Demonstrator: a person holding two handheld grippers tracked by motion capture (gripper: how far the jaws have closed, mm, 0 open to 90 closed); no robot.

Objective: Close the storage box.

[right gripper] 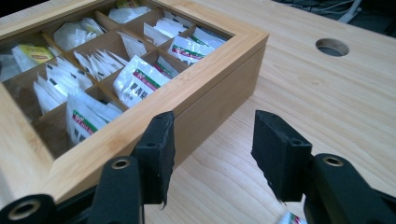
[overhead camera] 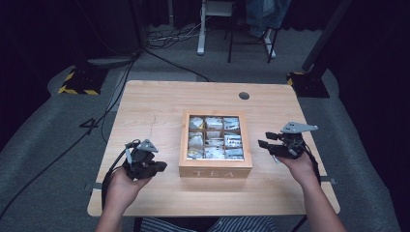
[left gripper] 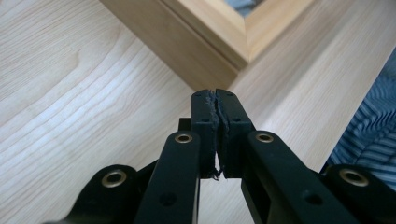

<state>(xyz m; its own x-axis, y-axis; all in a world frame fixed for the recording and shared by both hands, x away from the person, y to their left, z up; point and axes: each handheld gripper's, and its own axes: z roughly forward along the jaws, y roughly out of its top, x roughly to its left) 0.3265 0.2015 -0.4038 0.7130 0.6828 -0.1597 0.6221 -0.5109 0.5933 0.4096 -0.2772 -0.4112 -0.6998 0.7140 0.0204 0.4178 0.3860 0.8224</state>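
I've got the tea box (overhead camera: 215,166) sitting mid-table between my hands with nothing lifted out yet — left gripper (left gripper: 217,109) pinched closed and empty off its corner, right gripper (right gripper: 212,154) gaping, holding nothing, beside its wall.

Each bare forearm ends in a hand gripping a black tool. The left gripper (overhead camera: 145,163) carries a small grey 3-cornered plate on top and a black cable trailing back along the wrist. The right gripper (overhead camera: 278,143) has a larger grey plate and its own black cable. Up close, the jaws are matt black blocks with frayed, chipped pads on black links fixed by brass-ringed rivets. Blue-and-white striped clothing shows at the person's lap.
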